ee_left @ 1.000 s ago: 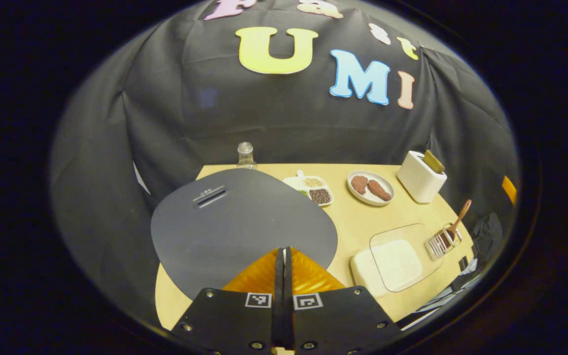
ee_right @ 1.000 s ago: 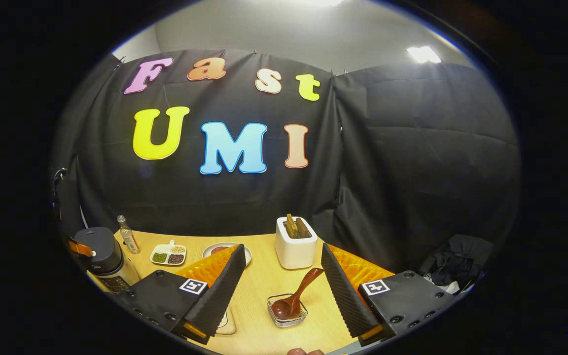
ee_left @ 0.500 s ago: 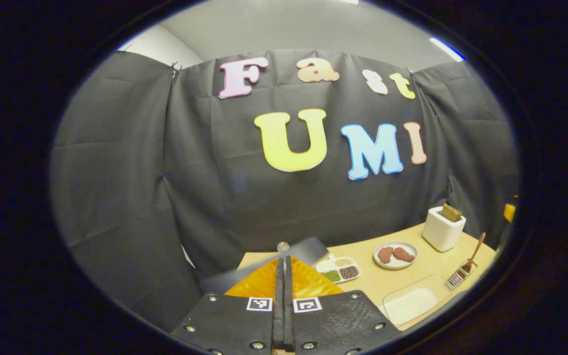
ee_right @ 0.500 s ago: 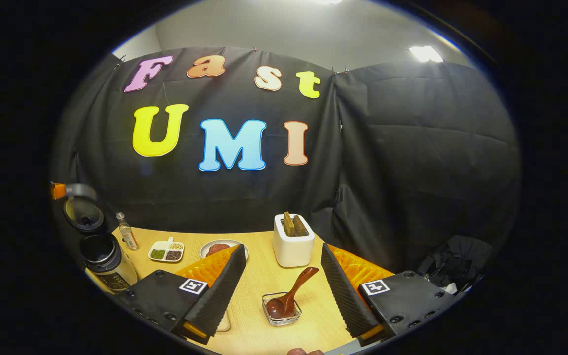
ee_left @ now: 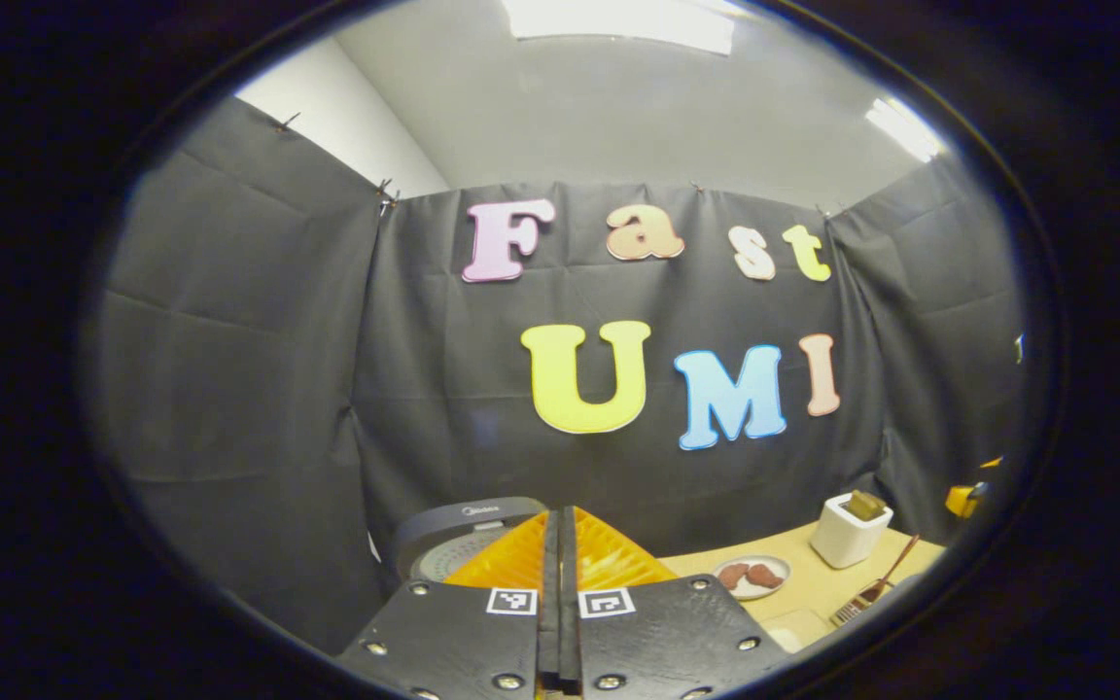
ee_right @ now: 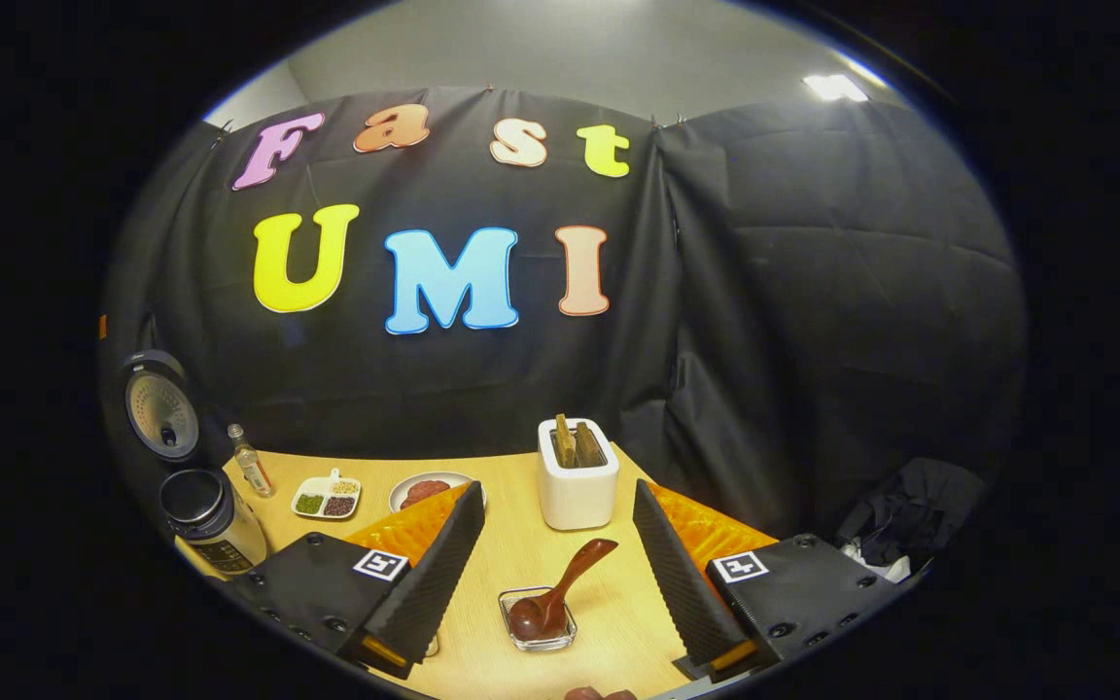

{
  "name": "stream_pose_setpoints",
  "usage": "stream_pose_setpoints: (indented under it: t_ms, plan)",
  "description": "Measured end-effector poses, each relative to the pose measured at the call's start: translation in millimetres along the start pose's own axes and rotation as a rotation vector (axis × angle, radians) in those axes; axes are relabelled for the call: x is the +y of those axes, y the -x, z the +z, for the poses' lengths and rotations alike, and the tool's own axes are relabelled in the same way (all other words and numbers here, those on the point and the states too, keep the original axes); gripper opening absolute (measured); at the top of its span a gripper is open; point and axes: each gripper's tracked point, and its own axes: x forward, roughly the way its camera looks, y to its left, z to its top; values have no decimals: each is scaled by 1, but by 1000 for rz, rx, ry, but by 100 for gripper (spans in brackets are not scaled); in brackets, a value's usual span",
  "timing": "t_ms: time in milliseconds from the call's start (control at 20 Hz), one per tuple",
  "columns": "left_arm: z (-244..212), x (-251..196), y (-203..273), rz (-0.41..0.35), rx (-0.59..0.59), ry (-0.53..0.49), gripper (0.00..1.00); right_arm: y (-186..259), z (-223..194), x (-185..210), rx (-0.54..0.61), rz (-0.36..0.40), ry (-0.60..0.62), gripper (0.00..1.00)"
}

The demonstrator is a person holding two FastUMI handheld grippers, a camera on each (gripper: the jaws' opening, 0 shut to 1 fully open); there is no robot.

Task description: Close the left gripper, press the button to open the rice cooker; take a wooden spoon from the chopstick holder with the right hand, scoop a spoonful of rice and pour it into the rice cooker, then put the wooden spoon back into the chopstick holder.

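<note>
Above the wooden spoon [ee_right: 552, 597], right tongs [ee_right: 560, 578] gape empty; left tongs [ee_left: 558, 544] are pressed together, empty.

Landmark: toaster [ee_right: 577, 479] at table [ee_right: 511, 554] back edge. Left of it, in order: plate [ee_right: 424, 489], divided dish [ee_right: 329, 498], bottle [ee_right: 251, 461], rice cooker [ee_right: 210, 525] at far left. Chopstick holder [ee_right: 539, 622] in front of toaster, wooden spoon [ee_right: 556, 593] in it.

At lower centre of the right gripper view we see a dark brown wooden spoon [ee_right: 550, 595] in a clear chopstick holder [ee_right: 539, 621] on the pale wooden table [ee_right: 511, 544]; behind, a white toaster [ee_right: 577, 475]; far left, a dark grey rice cooker [ee_right: 200, 515].
</note>
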Motion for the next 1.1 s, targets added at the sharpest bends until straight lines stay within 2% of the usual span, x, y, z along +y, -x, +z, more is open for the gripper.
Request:
stream_pose_setpoints:
  t_ms: [250,350,400,550,850,900,1100]
  plan:
    - [-16,-63,21,22,65,24,2,-27,-14,-28,60,58,-14,98]
    - [-24,-90,27,6,85,27,36,-35,-20,-39,78,81,-12,98]
    - [-27,-101,30,4,90,21,46,-39,-25,-44,91,93,-11,98]
    - [-40,-126,30,26,121,4,96,-49,-46,-52,155,148,-19,98]
    - [-75,-161,46,105,198,56,96,-61,-95,-61,293,284,-49,94]
    - [-82,-162,49,124,212,52,96,-63,-102,-59,315,305,-60,98]
    - [-102,-172,67,181,263,79,96,-73,-129,-49,394,382,-103,98]
